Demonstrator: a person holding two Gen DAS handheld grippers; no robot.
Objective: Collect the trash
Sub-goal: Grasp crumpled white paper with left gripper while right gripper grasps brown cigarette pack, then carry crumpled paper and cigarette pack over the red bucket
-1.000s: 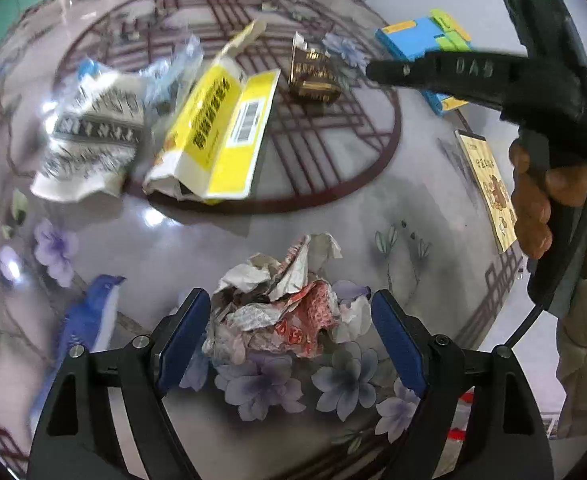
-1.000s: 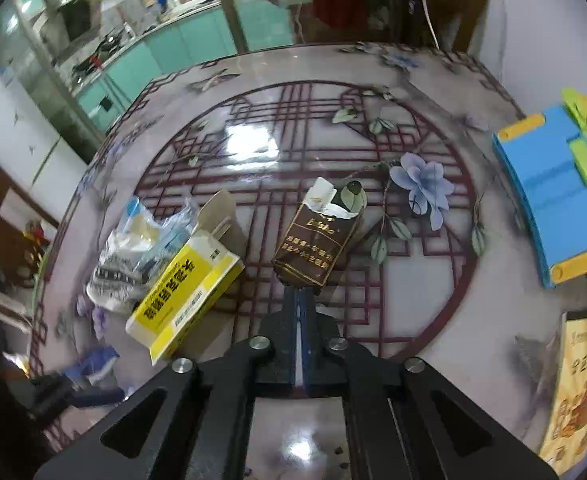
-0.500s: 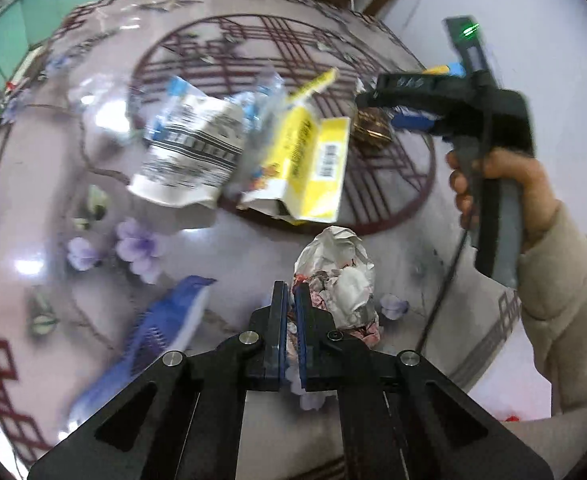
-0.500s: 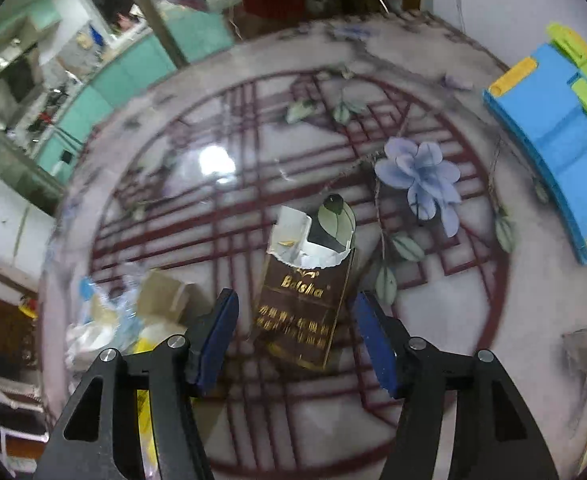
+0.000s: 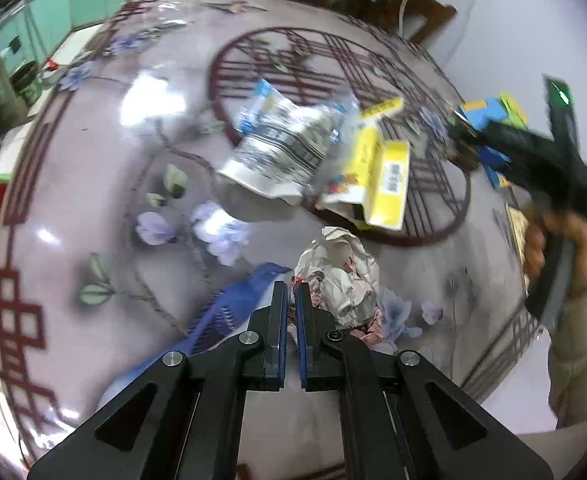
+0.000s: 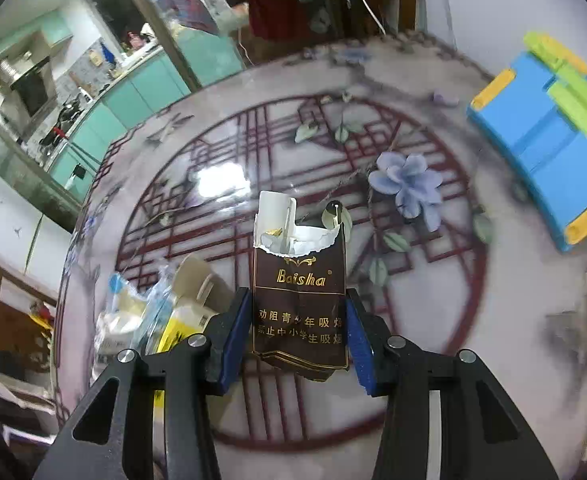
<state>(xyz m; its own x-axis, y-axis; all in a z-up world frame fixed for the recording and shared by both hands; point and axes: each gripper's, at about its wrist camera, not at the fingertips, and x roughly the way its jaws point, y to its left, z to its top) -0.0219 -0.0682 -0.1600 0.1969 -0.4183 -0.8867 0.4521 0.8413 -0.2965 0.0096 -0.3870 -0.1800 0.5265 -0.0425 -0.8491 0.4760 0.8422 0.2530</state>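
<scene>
My right tongs have just been closing around the torn brown cigarette pack, mid-frame, long axis pointing up-frame, torn end up. Left tongs are now clamped on crumpled paper; before, they gaped.

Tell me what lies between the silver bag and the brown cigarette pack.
The yellow box, seen in the right wrist view, lies between the silver bag and the brown cigarette pack.

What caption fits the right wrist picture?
Right tool closing around a torn brown cigarette pack on the flowered table.
</scene>
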